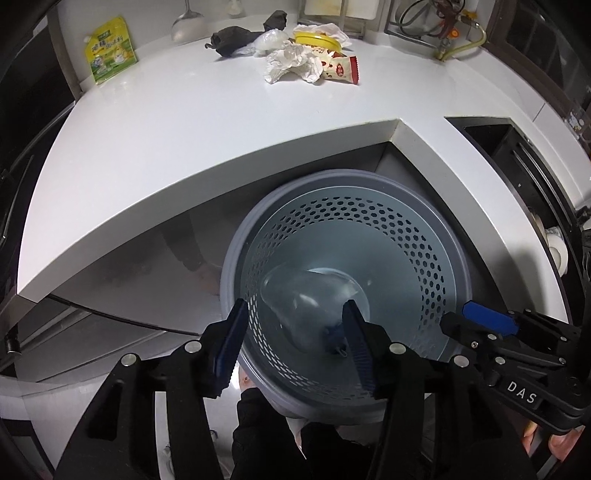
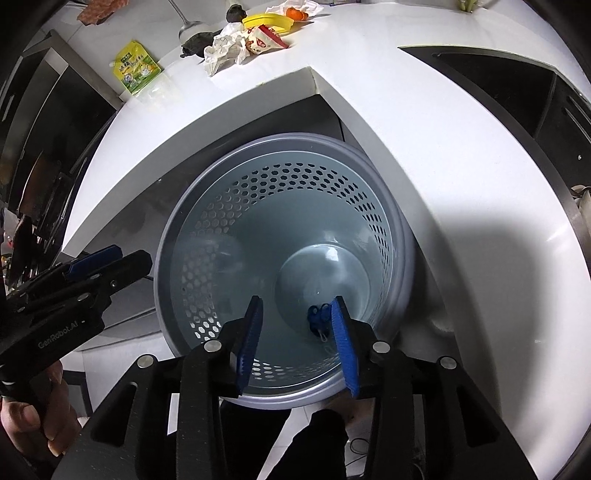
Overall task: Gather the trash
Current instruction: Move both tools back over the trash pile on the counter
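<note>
The trash point(image 1: 295, 62) lies in a loose heap at the far side of the white counter point(image 1: 184, 122), well apart from both of your grippers. In it you see crumpled white paper point(image 1: 291, 64), a red and white snack wrapper point(image 1: 341, 68), a yellow lid point(image 1: 317, 40), a clear plastic piece point(image 1: 271, 40) and a dark crumpled thing point(image 1: 236, 38). A green and yellow pouch point(image 1: 110, 50) stands alone to the left.

I judge all of these as very light and soft. The paper will crush under the pads, so take it at a thick fold. The wrapper is probably slippery; pinch it at its sealed end. The lid is stiffer and flat, so its rim is the better place.

Your left gripper point(image 1: 295, 343) and right gripper point(image 2: 295, 339) both hang over the grey perforated bin point(image 1: 436, 229). The fingers of each stand apart, and nothing is pressed between them. A small blue object point(image 2: 318, 314) lies at the bottom of the bin.

The bin sits in the inner corner of the counter, close under its edge point(image 1: 397, 127). The bare counter before the heap gives you free room to approach. The wine glass point(image 1: 186, 22) behind the heap is fragile, so keep away from it.
</note>
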The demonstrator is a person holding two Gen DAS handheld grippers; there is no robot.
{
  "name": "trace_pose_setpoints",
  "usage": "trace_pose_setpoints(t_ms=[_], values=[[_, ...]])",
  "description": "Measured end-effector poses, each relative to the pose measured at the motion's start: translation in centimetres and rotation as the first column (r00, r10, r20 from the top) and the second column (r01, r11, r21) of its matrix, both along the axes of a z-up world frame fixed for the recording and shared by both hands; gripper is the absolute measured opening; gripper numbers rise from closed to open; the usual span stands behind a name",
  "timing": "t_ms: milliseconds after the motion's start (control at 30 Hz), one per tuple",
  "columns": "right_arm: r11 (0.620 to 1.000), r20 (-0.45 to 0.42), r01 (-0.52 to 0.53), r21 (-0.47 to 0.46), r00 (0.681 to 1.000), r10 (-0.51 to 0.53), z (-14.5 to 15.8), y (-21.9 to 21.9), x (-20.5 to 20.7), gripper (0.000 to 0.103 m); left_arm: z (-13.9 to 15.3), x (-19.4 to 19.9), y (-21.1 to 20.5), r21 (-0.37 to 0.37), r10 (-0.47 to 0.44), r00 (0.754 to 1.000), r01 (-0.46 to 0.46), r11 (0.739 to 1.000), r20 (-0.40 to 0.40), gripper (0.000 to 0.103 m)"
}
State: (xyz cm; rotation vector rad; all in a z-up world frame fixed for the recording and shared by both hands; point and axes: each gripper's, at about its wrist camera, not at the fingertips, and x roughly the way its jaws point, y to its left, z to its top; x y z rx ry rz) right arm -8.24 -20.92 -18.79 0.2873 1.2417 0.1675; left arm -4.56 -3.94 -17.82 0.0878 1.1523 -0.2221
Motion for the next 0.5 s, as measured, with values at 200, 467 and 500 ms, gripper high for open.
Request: trace_pose_setpoints(t_ms=[200, 467, 500], values=[[1.0, 0.01, 0.008, 0.007, 1.0, -0.008, 0.3, -0.2, -0.1, 0.037, 0.2, -0.1, 0.0, 0.007, 0.008, 1.0, -0.008, 1.0, 0.005, 0.054], [1.0, 0.022, 0.01, 0.01, 1.0, -0.011, 0.9, -0.3, -0.2, 0.041, 1.4, 0.0, 0.2, -0.005, 0.017, 0.999, -0.017, 1.0, 0.038, 0.06], [1.0, 0.024, 0.011, 0.009, 1.0, -0.011, 1.0, -0.4, -0.2, 0.041, 1.6, 0.0, 0.3, -0.007, 0.02, 0.999, -0.02, 1.0, 0.045, 0.062]])
